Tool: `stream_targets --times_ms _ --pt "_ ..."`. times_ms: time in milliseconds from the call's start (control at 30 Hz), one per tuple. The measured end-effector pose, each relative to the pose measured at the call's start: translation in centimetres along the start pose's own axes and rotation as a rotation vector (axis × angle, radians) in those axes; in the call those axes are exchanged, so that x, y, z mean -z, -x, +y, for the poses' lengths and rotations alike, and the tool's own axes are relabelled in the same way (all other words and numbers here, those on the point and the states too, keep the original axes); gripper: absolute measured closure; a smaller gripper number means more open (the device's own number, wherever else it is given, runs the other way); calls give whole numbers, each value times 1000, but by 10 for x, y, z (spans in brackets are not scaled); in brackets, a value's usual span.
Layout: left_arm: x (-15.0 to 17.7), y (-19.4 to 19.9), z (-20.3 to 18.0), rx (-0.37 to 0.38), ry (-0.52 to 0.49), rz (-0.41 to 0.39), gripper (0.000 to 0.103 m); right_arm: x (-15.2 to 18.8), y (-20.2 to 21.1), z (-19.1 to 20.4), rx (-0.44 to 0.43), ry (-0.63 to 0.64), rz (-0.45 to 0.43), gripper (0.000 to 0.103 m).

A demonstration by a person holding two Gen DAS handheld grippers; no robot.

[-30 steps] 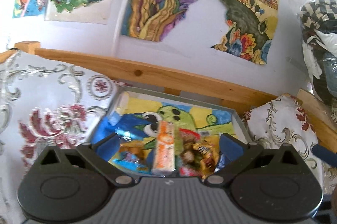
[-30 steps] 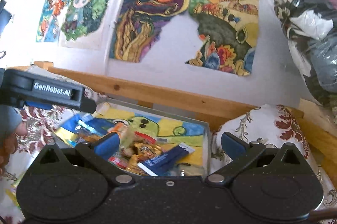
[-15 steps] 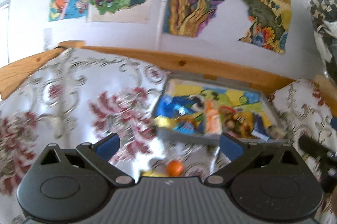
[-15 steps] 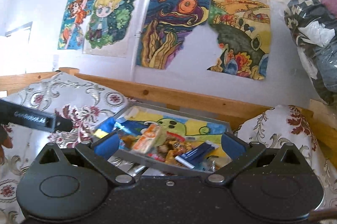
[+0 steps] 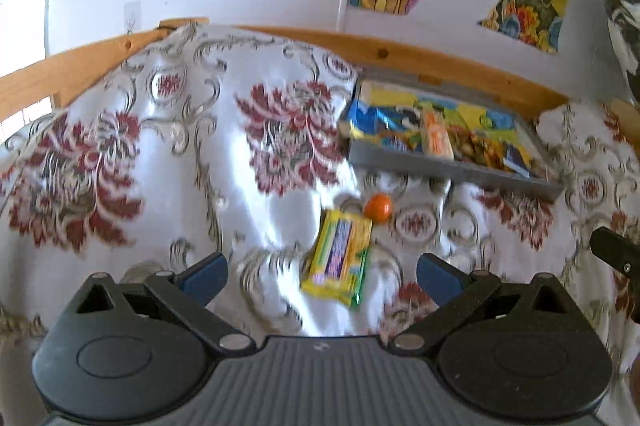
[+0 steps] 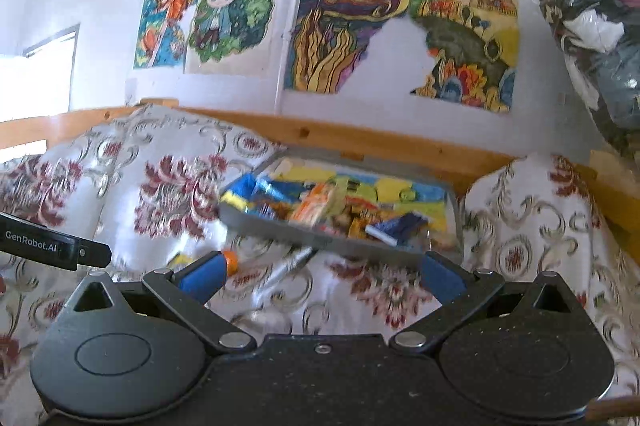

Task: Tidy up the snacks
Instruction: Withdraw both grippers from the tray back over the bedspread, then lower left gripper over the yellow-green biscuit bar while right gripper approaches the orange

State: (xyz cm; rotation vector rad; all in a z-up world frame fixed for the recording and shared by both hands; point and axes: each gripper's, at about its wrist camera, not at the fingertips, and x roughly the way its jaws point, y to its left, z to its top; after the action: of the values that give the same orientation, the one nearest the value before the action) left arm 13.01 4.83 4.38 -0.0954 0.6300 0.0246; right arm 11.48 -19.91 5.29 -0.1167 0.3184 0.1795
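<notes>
Presently, the yellow snack packet [image 5: 339,262] lies flat on the floral cloth [image 5: 168,161], loose and touching neither tool, with its long axis running roughly from 1 o'clock to 7 o'clock in the left wrist view. A small orange ball [image 5: 378,208] sits just beside the packet's upper end, at about 1 o'clock from it. Further out, at about 1 o'clock from the ball, the grey tray [image 5: 452,169] rests on the same cloth against the wooden rail [image 5: 400,55]; it holds a jumble of snacks, among them an orange wrapper [image 5: 437,139] and blue wrappers [image 5: 370,117], individual items being too blurred to identify. The left gripper [image 5: 322,274] stands with its blue-padded fingers spread wide apart, nothing between them, the packet lying ahead of the gap. The right gripper [image 6: 322,272] is likewise spread and empty; in its view the tray [image 6: 332,238] lies ahead at 12 o'clock, and a thin silvery item [image 6: 290,264], unidentifiable, lies on the cloth before the tray's near wall. The body of the left tool, marked GenRobot.AI, enters that view at 9 o'clock. Coloured drawings [image 6: 336,25] hang on the white wall above the rail, and a bag of checked fabric [image 6: 596,25] occupies 2 o'clock.
</notes>
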Motion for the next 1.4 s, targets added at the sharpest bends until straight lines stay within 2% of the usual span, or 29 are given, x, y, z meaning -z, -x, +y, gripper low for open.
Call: stream_targets --times_ms 200,467,1033,1400 --pt "23 0 -1 -1 -1 53 1 18 9 5 -13 -1 57 1" --pt "35 2 -3 -8 -20 83 1 34 9 12 -38 -10 127 1" --pt "37 -2 -9 -18 -70 119 1 54 -4 10 -50 -48 233 1" --pt "29 -10 -4 -25 -90 114 1 55 -18 17 -62 -44 243 1"
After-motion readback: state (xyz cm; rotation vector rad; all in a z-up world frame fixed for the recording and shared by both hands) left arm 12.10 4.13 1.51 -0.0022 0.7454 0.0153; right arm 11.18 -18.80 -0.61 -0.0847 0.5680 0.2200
